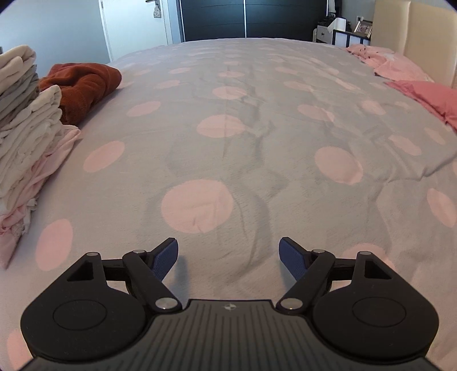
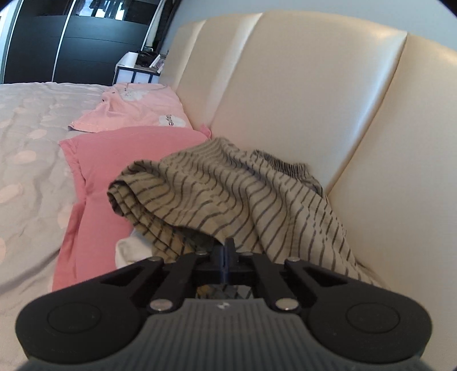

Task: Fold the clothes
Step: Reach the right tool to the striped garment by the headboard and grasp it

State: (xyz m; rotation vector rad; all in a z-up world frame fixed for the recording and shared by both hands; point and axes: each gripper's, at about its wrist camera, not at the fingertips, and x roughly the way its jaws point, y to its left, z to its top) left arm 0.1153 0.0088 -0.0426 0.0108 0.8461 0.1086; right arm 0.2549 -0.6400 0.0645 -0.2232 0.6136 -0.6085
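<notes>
My right gripper is shut on the near edge of a beige garment with dark stripes, which lies crumpled against the cream headboard. A pink garment lies flat to its left, with a lighter pink printed one beyond it. A bit of white cloth shows under the striped garment. My left gripper is open and empty, low over the grey bedspread with pink dots.
A stack of folded white, grey and pink clothes stands at the left of the bed, with a rust-brown garment behind it. Pink clothes lie at the far right near the headboard. A dark wardrobe and a nightstand are beyond.
</notes>
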